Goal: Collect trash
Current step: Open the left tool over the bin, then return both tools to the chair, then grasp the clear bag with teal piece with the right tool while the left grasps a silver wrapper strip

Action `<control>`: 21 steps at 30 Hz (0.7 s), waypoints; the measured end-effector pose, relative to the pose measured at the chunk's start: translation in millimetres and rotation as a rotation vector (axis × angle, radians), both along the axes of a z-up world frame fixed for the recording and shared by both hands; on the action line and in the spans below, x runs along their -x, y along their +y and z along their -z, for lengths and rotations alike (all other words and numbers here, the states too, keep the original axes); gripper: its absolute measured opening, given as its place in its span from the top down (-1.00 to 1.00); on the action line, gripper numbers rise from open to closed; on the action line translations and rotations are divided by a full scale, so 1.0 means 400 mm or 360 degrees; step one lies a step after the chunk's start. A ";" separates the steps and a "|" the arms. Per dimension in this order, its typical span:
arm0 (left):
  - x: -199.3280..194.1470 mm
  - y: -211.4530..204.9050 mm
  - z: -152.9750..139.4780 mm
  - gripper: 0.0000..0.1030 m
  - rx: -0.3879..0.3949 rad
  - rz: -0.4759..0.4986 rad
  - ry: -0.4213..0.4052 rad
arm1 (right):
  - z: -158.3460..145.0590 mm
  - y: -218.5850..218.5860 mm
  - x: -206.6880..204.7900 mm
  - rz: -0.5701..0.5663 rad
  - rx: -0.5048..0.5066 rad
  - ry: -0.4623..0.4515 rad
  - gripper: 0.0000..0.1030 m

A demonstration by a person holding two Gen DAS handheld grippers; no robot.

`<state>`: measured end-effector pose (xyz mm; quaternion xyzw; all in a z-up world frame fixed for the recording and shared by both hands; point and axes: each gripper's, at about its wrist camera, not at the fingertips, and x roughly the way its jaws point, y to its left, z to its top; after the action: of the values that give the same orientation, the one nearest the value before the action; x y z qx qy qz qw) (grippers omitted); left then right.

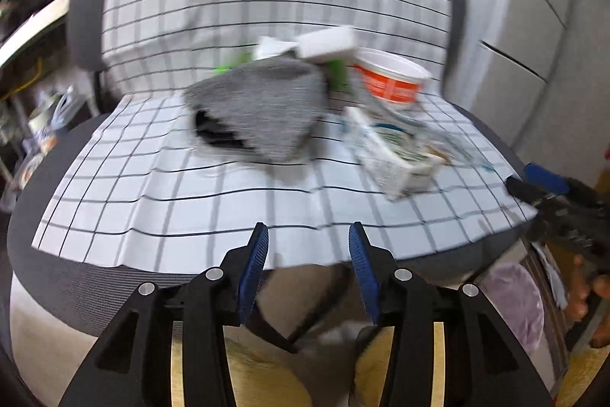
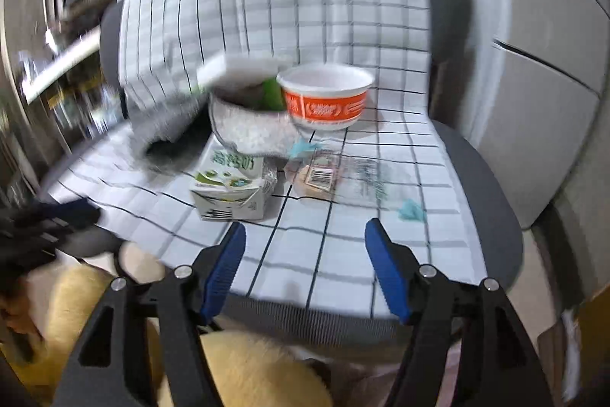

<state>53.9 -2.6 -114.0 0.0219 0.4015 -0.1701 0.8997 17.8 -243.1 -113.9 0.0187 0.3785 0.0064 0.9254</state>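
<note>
Both claws hang at the chair's front edge, fingers spread wide and holding nothing: the left claw (image 1: 308,235) and the right claw (image 2: 303,235). A checked cloth (image 2: 343,254) covers the chair (image 2: 495,216), and its front half lies bare. The trash sits toward the back: an orange cup (image 2: 326,98), a flattened milk carton (image 2: 228,189), a clear wrapper (image 2: 343,178) beside it, and a grey fabric piece (image 1: 263,109). Both views are blurred.
</note>
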 end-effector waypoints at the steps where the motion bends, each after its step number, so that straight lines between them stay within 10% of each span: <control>1: -0.005 0.010 0.000 0.11 0.0008 -0.0017 0.0003 | 0.013 0.008 -0.021 -0.0005 0.0046 0.0024 -0.25; 9: -0.037 0.019 0.017 0.11 0.0048 -0.0037 0.0044 | 0.106 0.024 -0.173 -0.0023 0.0395 0.0155 -0.07; 14: -0.031 -0.007 0.019 0.11 0.0054 0.0012 0.0047 | 0.122 0.033 -0.210 -0.0058 0.0502 0.0166 0.61; 21: -0.013 -0.048 0.006 0.11 0.0042 0.0069 0.0035 | 0.003 -0.019 -0.085 -0.0014 0.0206 -0.0070 0.90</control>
<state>59.3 -21.9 -116.4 0.0169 0.4084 -0.1949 0.8916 51.6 -250.6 -115.1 -0.0429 0.3579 -0.0136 0.9327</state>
